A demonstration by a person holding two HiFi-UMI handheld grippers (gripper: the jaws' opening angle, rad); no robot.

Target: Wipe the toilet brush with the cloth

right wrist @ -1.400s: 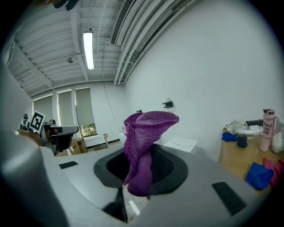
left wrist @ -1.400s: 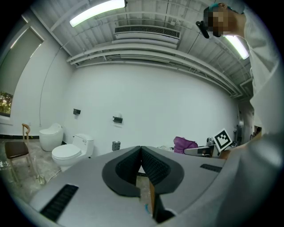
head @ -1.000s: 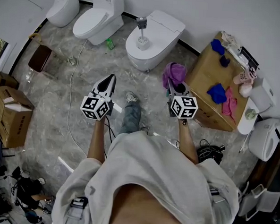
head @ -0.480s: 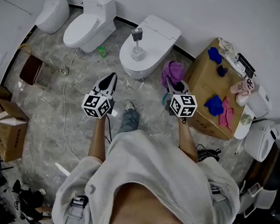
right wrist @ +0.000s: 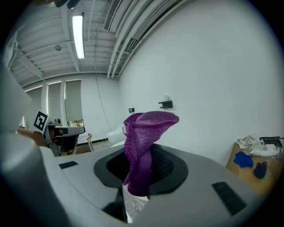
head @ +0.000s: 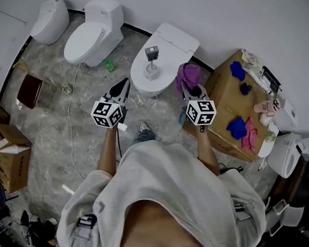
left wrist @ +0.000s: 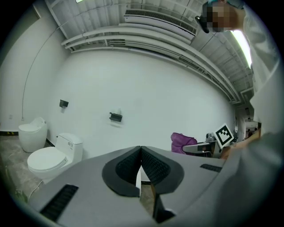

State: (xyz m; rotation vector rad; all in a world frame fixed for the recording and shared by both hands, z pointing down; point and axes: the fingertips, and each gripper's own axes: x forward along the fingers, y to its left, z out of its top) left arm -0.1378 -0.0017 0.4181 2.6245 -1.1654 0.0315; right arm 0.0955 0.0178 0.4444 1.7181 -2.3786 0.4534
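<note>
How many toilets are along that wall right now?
3: left toilet, middle toilet, right toilet with the brush standing on it. More may be hidden.

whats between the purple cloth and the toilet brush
Nothing but bare white toilet lid separates the purple cloth from the toilet brush, in the head view.

Both arms reach forward: left claw (head: pixel 125 85) closed empty, right claw (head: pixel 188 89) clamping purple cloth (head: pixel 189 74).

Even bright indoor light, ceiling tube lamp (right wrist: pixel 79 36) glaring, fisheye edges dark and warped, soft shadows
</note>
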